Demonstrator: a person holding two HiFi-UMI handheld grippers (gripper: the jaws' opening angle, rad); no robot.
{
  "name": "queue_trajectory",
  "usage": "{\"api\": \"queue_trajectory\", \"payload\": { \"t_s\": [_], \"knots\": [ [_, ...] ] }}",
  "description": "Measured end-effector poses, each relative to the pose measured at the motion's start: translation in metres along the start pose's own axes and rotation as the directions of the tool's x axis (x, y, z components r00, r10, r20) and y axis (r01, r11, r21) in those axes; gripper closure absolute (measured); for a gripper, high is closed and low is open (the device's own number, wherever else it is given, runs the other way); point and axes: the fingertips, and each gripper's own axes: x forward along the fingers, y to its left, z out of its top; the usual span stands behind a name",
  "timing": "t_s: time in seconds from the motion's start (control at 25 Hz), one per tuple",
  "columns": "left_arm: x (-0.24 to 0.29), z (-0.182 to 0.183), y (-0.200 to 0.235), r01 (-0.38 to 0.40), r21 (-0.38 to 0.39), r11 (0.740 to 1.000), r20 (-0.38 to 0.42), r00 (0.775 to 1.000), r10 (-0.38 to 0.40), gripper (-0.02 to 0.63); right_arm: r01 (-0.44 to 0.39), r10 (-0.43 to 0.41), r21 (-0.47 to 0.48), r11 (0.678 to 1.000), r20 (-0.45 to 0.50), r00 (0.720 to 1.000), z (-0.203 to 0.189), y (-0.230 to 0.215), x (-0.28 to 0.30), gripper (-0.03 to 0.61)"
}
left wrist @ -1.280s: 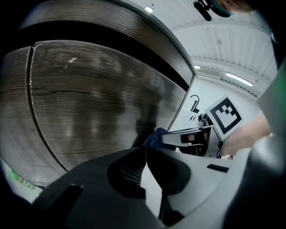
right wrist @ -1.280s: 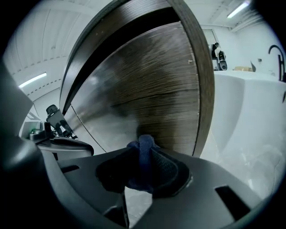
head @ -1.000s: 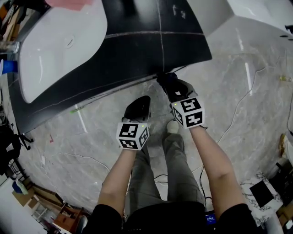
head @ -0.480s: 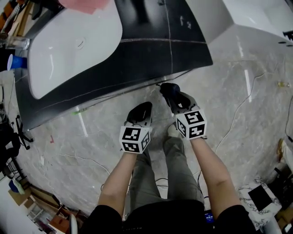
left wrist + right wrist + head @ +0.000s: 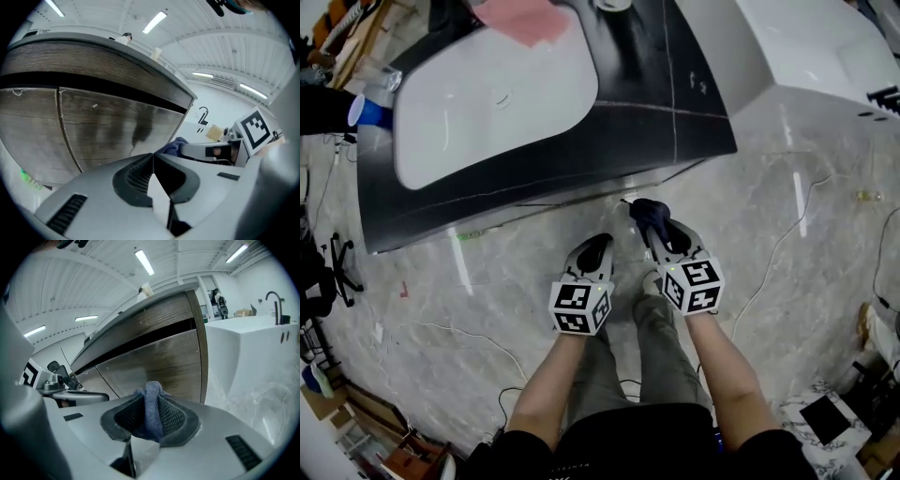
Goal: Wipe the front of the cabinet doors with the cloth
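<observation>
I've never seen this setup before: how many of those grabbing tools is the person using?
2. The left gripper, shut and empty, points at the cabinet front; the right gripper, beside it, is shut on the blue cloth. None seems hidden.

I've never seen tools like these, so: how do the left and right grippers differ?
The left gripper is closed on nothing; the right gripper is closed on a blue cloth. In the head view, the right gripper reaches nearer the cabinet doors than the left gripper. Both carry a marker cube and face the doors.
</observation>
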Motion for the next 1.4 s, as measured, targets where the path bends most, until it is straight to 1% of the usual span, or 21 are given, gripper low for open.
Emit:
{"api": "queue_trajectory", "payload": {
  "t_s": [0.16, 0.4, 0.64, 0.84, 1.08, 1.4],
  "knots": [
    [-0.027, 0.003, -0.002, 0.008, 0.03, 1.0, -0.013, 1.0, -0.007, 0.597, -0.003, 0.002, 0.027, 1.0, 0.043, 0.999, 0.016, 0.021, -0.016, 0.471],
    [-0.064, 0.016, 0.005, 0.006, 0.045, 0.999, -0.004, 1.0, -0.006, 0.597, -0.015, 0.017, -0.023, 1.0, 0.064, 0.998, 0.037, 0.053, -0.034, 0.471],
    [-0.093, 0.043, 0.0, 0.003, 0.056, 0.998, 0.037, 0.999, -0.005, 0.597, -0.014, 0.017, -0.023, 1.0, 0.104, 0.994, 0.058, 0.076, -0.058, 0.472],
    [-0.121, 0.059, -0.004, 0.001, 0.059, 0.998, 0.067, 0.998, -0.004, 0.597, -0.05, 0.055, -0.045, 0.998, 0.112, 0.992, 0.067, 0.101, -0.074, 0.472],
    [-0.151, 0.063, -0.013, 0.013, 0.103, 0.995, 0.068, 0.997, -0.02, 0.597, -0.077, 0.084, -0.067, 0.995, 0.119, 0.989, 0.077, 0.124, -0.09, 0.472],
    [-0.176, 0.083, -0.021, 0.028, 0.15, 0.988, 0.113, 0.993, -0.045, 0.597, -0.12, 0.132, -0.092, 0.989, 0.131, 0.983, 0.092, 0.158, -0.108, 0.472]
  ]
}}
